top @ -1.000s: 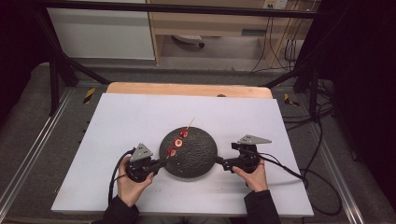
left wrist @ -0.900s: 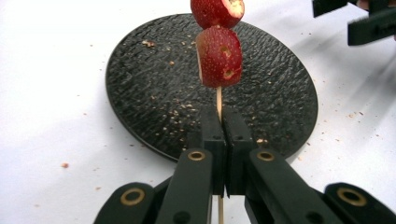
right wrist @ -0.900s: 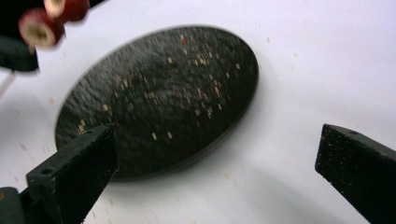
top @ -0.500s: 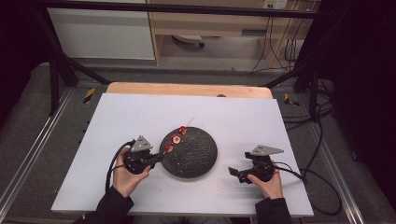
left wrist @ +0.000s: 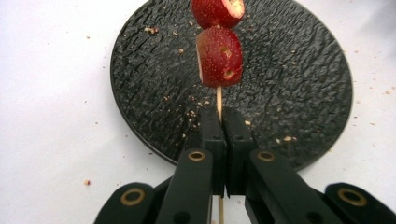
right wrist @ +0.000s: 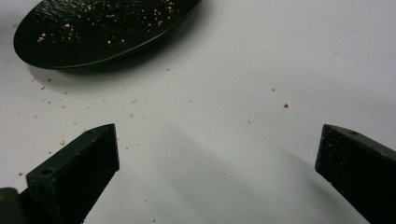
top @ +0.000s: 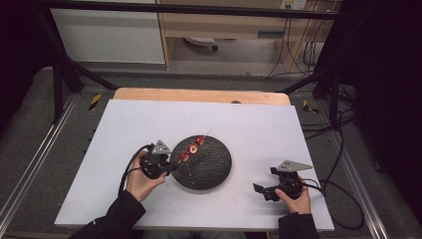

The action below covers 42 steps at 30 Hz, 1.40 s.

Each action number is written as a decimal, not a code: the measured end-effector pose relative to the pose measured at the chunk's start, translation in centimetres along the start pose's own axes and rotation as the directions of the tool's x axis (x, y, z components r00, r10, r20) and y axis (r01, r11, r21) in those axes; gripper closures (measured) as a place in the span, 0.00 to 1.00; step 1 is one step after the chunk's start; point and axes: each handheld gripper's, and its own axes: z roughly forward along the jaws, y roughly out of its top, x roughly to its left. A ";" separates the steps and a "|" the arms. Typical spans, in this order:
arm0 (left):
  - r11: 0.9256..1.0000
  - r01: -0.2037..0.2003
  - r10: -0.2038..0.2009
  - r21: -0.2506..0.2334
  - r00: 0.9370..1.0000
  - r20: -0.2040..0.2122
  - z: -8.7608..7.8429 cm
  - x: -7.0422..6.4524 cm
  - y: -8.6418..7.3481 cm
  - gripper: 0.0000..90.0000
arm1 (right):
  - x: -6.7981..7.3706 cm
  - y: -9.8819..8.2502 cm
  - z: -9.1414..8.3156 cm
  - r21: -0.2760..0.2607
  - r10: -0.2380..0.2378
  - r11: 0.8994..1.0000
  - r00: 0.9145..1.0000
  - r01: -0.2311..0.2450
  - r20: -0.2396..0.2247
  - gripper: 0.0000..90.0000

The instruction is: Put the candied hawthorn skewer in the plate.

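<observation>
Red speckled fruit [left wrist: 219, 57] on a pale skewer [left wrist: 218, 100], black pebbled, perhaps stone plate [left wrist: 299, 79].

High view: a fixed camera above the near edge of the white table [top: 249, 124], looking forward and down from well back, taking in the whole tabletop. Left gripper view: rides the left hand-held gripper [left wrist: 223, 122], very close, facing along its jaws over the black plate [left wrist: 299, 84]. Right gripper view: low, just above the table, facing the same plate's edge [right wrist: 93, 42], which all three views share.
</observation>
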 end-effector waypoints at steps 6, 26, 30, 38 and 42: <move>0.999 0.003 -0.003 0.055 1.000 -0.003 1.4 -0.1 0.4 0.98 | -0.3 -0.2 -0.1 0.002 -0.003 1.000 1.000 0.003 -0.001 0.01; 0.985 -0.026 0.030 0.172 0.999 -0.022 4.1 -1.5 0.7 0.98 | -0.1 -0.3 -0.2 0.005 0.003 1.000 1.000 -0.003 -0.009 0.01; 0.987 -0.029 0.034 0.161 0.999 -0.027 4.2 -1.5 0.6 0.98 | -0.1 -0.3 -0.2 0.006 -0.004 1.000 1.000 0.004 -0.010 0.01; 0.991 -0.029 0.031 0.134 0.999 -0.014 3.8 -1.5 0.5 0.94 | -0.1 -0.3 -0.2 0.007 -0.003 1.000 1.000 0.003 -0.006 0.01; 0.995 -0.034 0.034 0.098 0.999 0.001 2.9 -1.5 0.4 0.87 | 0.0 -0.3 -0.2 0.009 -0.003 1.000 1.000 0.003 -0.006 0.01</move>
